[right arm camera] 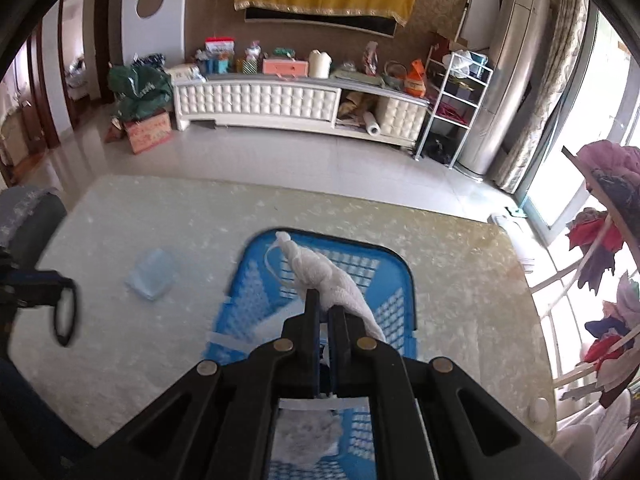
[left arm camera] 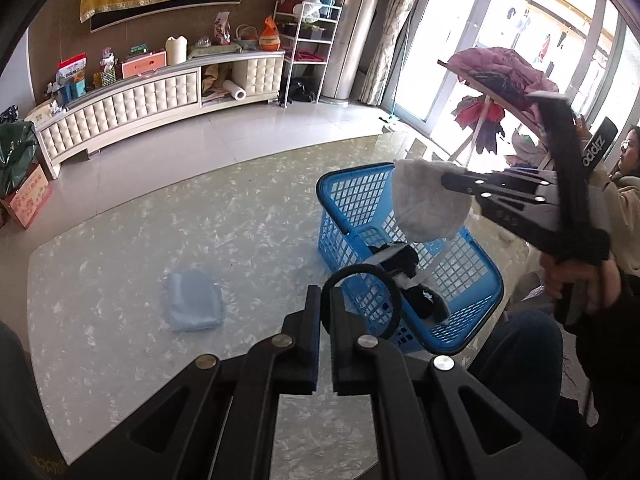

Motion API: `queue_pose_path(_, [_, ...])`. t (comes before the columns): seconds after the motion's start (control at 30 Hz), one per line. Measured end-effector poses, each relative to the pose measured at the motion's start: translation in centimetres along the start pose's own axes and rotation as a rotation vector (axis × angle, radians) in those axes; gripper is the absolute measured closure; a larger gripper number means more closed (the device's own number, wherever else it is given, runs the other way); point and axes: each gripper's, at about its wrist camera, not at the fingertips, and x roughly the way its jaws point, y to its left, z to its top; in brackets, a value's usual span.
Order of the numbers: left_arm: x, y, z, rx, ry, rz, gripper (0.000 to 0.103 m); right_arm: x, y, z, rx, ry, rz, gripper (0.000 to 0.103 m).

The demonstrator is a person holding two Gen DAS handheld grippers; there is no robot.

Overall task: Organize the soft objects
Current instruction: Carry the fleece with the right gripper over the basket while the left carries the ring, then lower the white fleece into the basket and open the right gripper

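Observation:
A blue plastic basket (left arm camera: pixel 352 216) stands on the marble table (left arm camera: pixel 160 232), with black and white soft items (left arm camera: pixel 416 284) inside it. My left gripper (left arm camera: pixel 326 300) is shut on a black elastic band (left arm camera: pixel 394 300), just in front of the basket's near corner. My right gripper (right arm camera: pixel 325 300) is shut on a white towel (right arm camera: pixel 320 272), which hangs over the basket (right arm camera: pixel 394 264). The left wrist view shows that right gripper (left arm camera: pixel 445 181) and the white towel (left arm camera: pixel 428 208) above the basket's far side. A folded light blue cloth (left arm camera: pixel 194 300) lies flat on the table, left of the basket.
A person (left arm camera: pixel 628 160) sits past the table's right edge. A rack draped with clothes (left arm camera: pixel 504 76) stands by the window. Across the tiled floor a long white cabinet (right arm camera: pixel 260 100) lines the wall. A grey chair back (right arm camera: pixel 28 208) is at the table's left.

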Motion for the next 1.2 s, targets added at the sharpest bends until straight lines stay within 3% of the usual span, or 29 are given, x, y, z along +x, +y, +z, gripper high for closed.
queue_pose_path(0.33, [2.1,-0.4,0.1,0.003,0.055,0.016,0.100,6.1,0.3,-2.0,0.003,0.148,0.037,0.100])
queue_pose_path(0.43, [2.5,-0.3,0.0,0.003,0.067,0.021,0.100,6.7,1.0,-2.4,-0.009,0.179,0.038,0.100])
queue_pose_path(0.6, [2.6,-0.3,-0.2,0.002,0.077,0.025,0.100,7.3,1.6,-3.1,0.010,0.249,0.115,0.100])
queue_pose_path(0.87, [2.6,-0.6,-0.2,0.010,0.083,0.025,0.100,6.7,1.8,-2.6,0.030,0.289,0.121,0.099])
queue_pose_path(0.97, [2.6,-0.8,-0.2,0.012,0.080,0.022,0.100,6.0,1.6,-3.1,0.041,0.284,0.111,0.086])
queue_pose_path(1.03, [2.6,-0.8,-0.2,0.013,0.079,0.024,0.100,5.5,1.7,-3.5,0.041,0.274,0.101,0.064])
queue_pose_path(1.2, [2.3,-1.5,-0.2,0.017,0.062,0.024,0.100,3.1,1.4,-4.3,0.050,0.229,0.095,0.025])
